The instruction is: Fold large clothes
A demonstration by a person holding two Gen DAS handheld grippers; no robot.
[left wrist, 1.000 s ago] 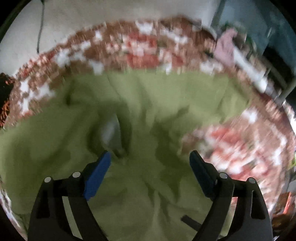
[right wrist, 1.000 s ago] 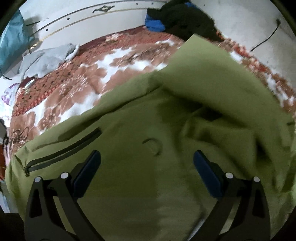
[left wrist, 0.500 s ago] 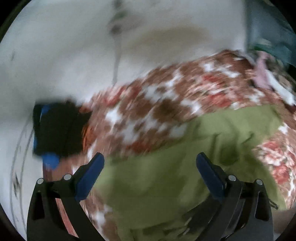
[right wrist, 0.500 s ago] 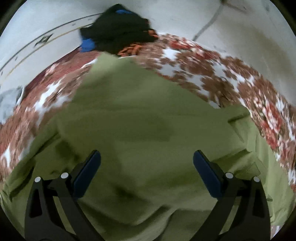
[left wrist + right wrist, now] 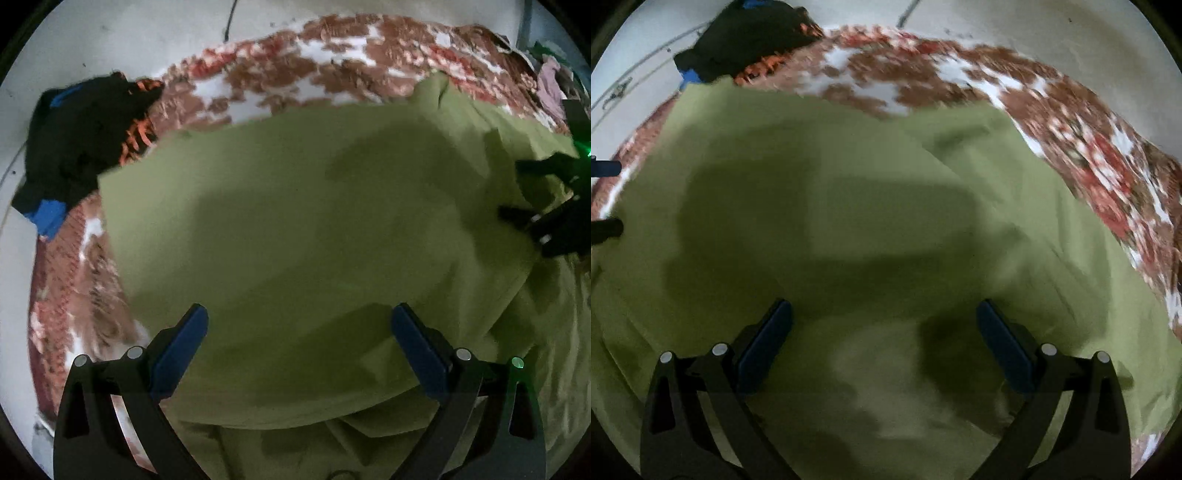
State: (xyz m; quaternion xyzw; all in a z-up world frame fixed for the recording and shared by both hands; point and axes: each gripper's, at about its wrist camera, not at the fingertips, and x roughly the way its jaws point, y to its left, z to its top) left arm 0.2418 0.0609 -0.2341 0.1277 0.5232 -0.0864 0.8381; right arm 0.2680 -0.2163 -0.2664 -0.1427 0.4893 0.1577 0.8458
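An olive-green garment [image 5: 295, 229] lies spread on a floral red, brown and white bedspread [image 5: 332, 55], with one flap folded over the rest. My left gripper [image 5: 299, 325] hovers open above the folded flap, nothing between its blue pads. The right gripper [image 5: 532, 206] shows at the right edge of the left wrist view, over the cloth. In the right wrist view the same green garment [image 5: 871, 206] fills the frame and my right gripper [image 5: 884, 321] stands open over it, empty. The left gripper's fingertips [image 5: 605, 168] poke in at that view's left edge.
A pile of black clothing with blue and orange parts [image 5: 81, 140] lies at the bed's far left corner, also seen as a dark heap [image 5: 746, 37]. A pale wall [image 5: 110, 33] runs behind the bed. More clothes [image 5: 550, 85] lie at the far right.
Both grippers swept across the garment, and a flat folded flap now lies under them. The left jaws widened a little from one second ago. The black pile came into both views.
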